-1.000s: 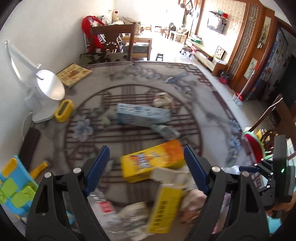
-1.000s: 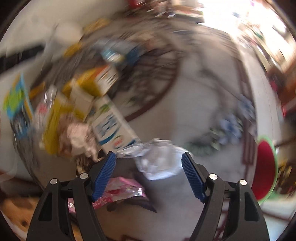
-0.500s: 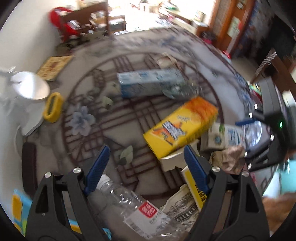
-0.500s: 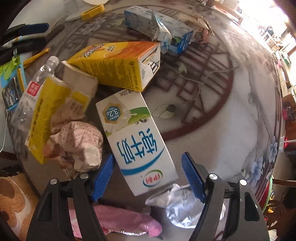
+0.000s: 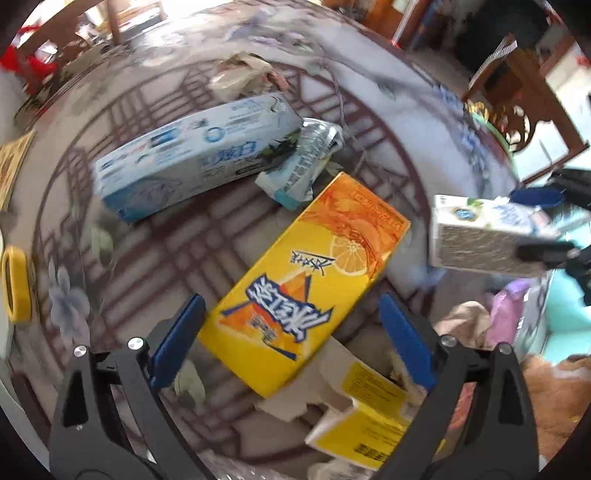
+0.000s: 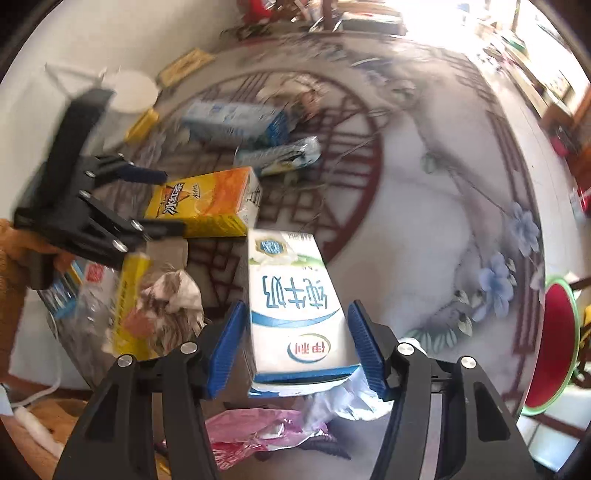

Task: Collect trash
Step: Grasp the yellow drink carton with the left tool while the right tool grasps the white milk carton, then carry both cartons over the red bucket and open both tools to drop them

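The right gripper (image 6: 297, 350) was closing on the milk carton (image 6: 295, 306), lifted clear of the worktop (image 6: 424, 221). The left gripper (image 5: 291, 332), its jaws opening wide and empty, straddled the yellow box (image 5: 306, 280) lying on the worktop.

We see a round desk (image 6: 436, 206) with a pale marbled top, printed with a dark red lattice ring and blue flowers (image 6: 495, 284) near its edge. Behind it on one side stands a plain white wall (image 6: 74, 40). Strong daylight pours in from the far end of the room (image 6: 436, 22), washing out the floor there. We make out dark wooden chairs (image 5: 517, 96) with carved backs around the desk, and a red seat with a green rim (image 6: 554, 347) just beside its edge. Farther furniture is too blurred for us to tell.
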Tool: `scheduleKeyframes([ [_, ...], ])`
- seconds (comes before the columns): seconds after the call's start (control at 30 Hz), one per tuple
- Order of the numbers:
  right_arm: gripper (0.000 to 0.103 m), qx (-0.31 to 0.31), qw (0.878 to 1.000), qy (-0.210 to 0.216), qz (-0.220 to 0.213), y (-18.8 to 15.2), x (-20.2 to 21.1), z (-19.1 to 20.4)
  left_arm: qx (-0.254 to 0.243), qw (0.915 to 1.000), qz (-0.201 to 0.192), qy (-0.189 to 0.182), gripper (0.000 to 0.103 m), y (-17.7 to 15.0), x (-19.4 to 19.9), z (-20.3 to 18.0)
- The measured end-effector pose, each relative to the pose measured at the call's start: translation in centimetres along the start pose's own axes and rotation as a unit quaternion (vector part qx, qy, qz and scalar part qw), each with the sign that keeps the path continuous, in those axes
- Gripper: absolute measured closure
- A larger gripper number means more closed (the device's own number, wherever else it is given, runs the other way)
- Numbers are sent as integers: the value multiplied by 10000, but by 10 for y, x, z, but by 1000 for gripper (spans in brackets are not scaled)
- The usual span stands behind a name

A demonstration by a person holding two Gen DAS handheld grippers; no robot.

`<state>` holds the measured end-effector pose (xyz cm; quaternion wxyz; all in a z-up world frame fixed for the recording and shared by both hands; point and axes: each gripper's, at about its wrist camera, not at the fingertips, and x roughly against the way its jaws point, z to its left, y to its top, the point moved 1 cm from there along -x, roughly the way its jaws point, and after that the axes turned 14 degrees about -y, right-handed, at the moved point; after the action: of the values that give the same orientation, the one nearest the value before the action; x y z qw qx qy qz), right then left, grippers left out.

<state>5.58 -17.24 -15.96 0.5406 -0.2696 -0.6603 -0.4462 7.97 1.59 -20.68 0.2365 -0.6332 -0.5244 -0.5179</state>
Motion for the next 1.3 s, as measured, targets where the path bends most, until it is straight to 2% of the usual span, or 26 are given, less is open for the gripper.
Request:
scheduleKeyframes([
  [0.07, 47, -95, 9999, 42, -4, -1, 3, -4, -78, 9998, 177, -9, 10, 5, -10, -1],
  [0.13, 54, -199, 9998, 93, -18, -1, 5, -6, -180, 9995, 260, 93, 10, 7, -17, -2],
  [0.17, 54, -263, 9996, 132, -27, 1, 5, -7, -205, 9994, 269, 118, 10, 9, -20, -3],
  [0.2, 54, -302, 9994, 143, -42, -4, 8, -6, -205, 9994, 237, 122, 11, 9, -21, -3],
  [0.3, 56, -292, 9993, 202, -68, -7, 12, -5, -114, 9999, 33, 83, 22, 11, -19, -6],
  [0.43, 56, -164, 9997, 75, 156, -8, -1, 1, -47, 9997, -124, 194, 23, 10, -19, -7],
  [0.5, 47, -132, 9996, 31, 266, -11, -6, 3, -36, 9996, -152, 242, 23, 8, -17, -5],
  [0.53, 35, -72, 9994, -22, 326, -13, -9, 5, -30, 9995, -162, 287, 23, 8, -18, -6],
  [0.57, 30, -22, 9993, -69, 366, -14, -11, 7, -20, 9993, -183, 317, 23, 8, -18, -6],
  [0.67, 30, 117, 9988, -200, 442, -18, -15, 12, 74, 9988, -285, 389, 24, 8, -18, -7],
  [0.8, 33, 391, 9970, -512, 425, -21, -17, 22, 236, 9967, -642, 447, 37, 5, -4, -7],
  [0.83, 47, 413, 9971, -494, 415, -22, -16, 24, 273, 9955, -773, 470, 39, 4, 3, -9],
  [0.87, 48, 390, 9973, -473, 398, -23, -16, 25, 307, 9944, -882, 489, 39, 4, 8, -10],
  [1.03, 49, 123, 9991, -408, 70, -20, 1, 17, 710, 9852, -1495, 437, 43, 2, 41, -17],
  [1.2, 49, -307, 9976, -466, -417, -15, 31, 3, 1191, 9695, -2136, 138, 44, -4, 71, -34],
  [1.3, 49, -786, 9937, -416, -687, -13, 50, -15, 1245, 9623, -2419, 13, 45, -3, 82, -51],
])
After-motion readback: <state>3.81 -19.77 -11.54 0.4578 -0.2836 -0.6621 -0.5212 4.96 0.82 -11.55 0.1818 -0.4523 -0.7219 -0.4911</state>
